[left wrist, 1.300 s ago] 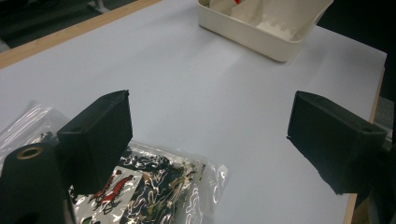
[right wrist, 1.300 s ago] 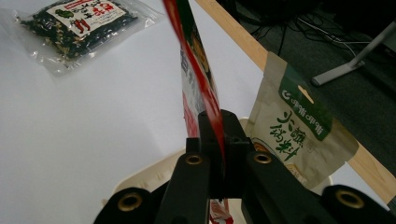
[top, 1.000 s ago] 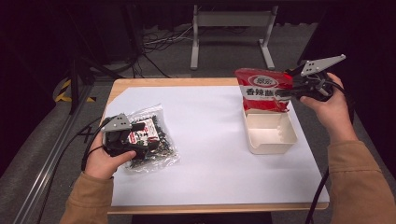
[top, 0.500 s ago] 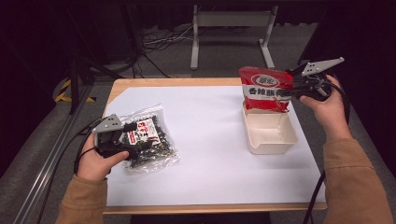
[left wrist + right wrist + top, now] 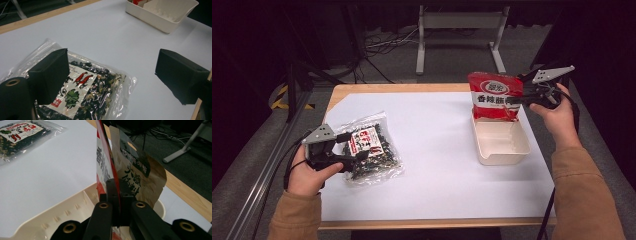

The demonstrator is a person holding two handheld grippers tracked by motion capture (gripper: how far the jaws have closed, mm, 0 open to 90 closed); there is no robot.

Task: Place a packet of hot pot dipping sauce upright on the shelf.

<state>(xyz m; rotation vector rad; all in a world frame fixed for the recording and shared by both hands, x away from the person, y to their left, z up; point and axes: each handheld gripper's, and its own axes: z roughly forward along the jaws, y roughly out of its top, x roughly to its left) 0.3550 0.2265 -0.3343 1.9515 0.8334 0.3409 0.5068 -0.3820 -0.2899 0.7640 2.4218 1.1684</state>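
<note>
My right gripper [image 5: 518, 100] is shut on the edge of a red snack packet [image 5: 493, 96], which stands upright with its lower end in the far part of a cream plastic bin [image 5: 503, 159]. In the right gripper view the jaws [image 5: 116, 187] pinch the red packet [image 5: 103, 170], and a brown packet [image 5: 140, 176] stands right behind it; I cannot tell whether that one is gripped too. My left gripper [image 5: 354, 148] is open at the left edge of a clear bag of dark dried food [image 5: 374, 150] lying flat. Its jaws [image 5: 112, 75] stand wide apart above the bag [image 5: 87, 97].
A white sheet [image 5: 437, 150] covers the wooden table, whose rim [image 5: 412, 88] shows at the far side. The near part of the bin [image 5: 160, 17] is bare. Beyond the table are a dark floor, cables and a metal stand [image 5: 457, 20].
The right gripper has sunk a little with the red packet toward the bin. The left hand has drawn slightly back to the left over the clear bag.
</note>
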